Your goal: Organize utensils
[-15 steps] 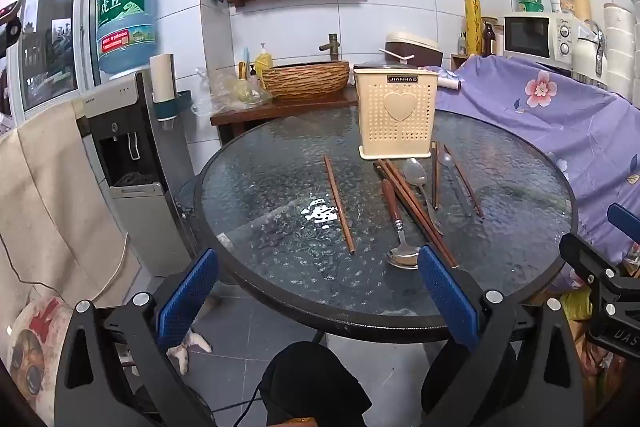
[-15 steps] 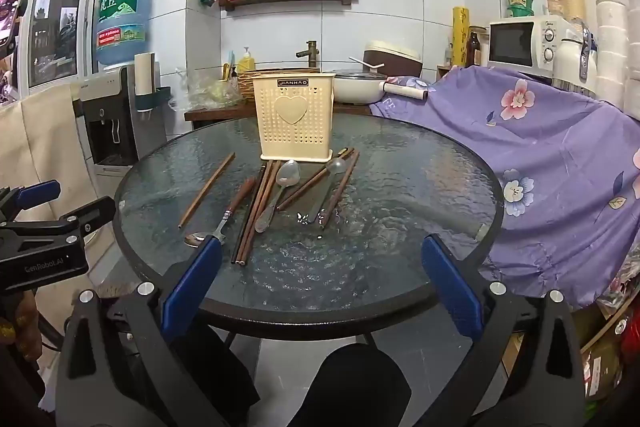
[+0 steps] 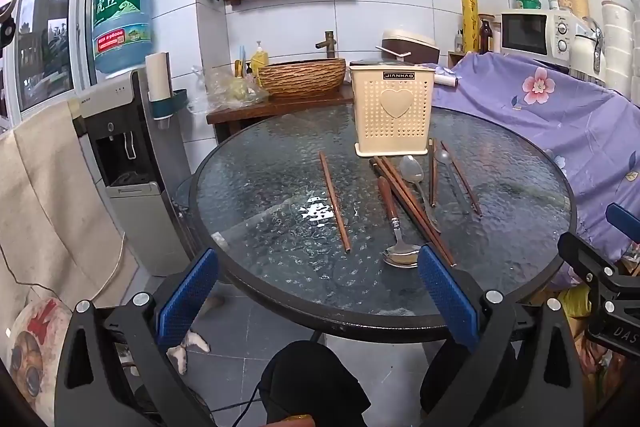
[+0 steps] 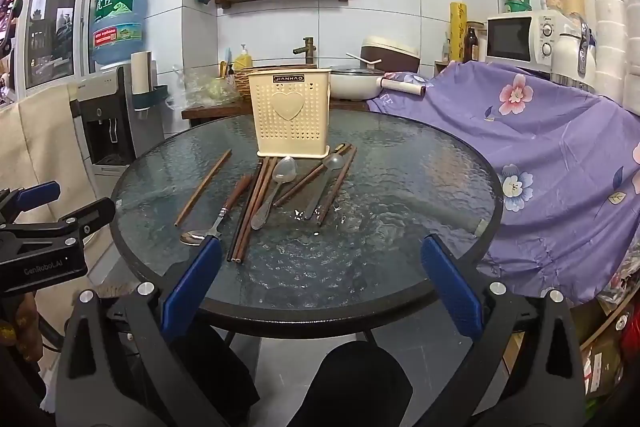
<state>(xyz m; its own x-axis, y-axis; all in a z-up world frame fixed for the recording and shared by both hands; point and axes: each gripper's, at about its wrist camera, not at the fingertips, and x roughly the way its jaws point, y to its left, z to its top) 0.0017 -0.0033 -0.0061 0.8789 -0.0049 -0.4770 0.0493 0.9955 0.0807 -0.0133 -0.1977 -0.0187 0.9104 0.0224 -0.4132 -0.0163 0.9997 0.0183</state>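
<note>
Glass tabletop looks slick: both spread grippers, left and right, may skid chopsticks off.

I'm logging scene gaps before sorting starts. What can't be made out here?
- Inside of the cream holder: both views, hidden by its front wall.
- Exact chopstick count: both views, sticks overlap.
- Metal spoon bowl: right view, partly behind right claw finger.

right gripper jaws wide, lower centre | utensil holder upright, centre | chopsticks, spoons scattered below it
</note>
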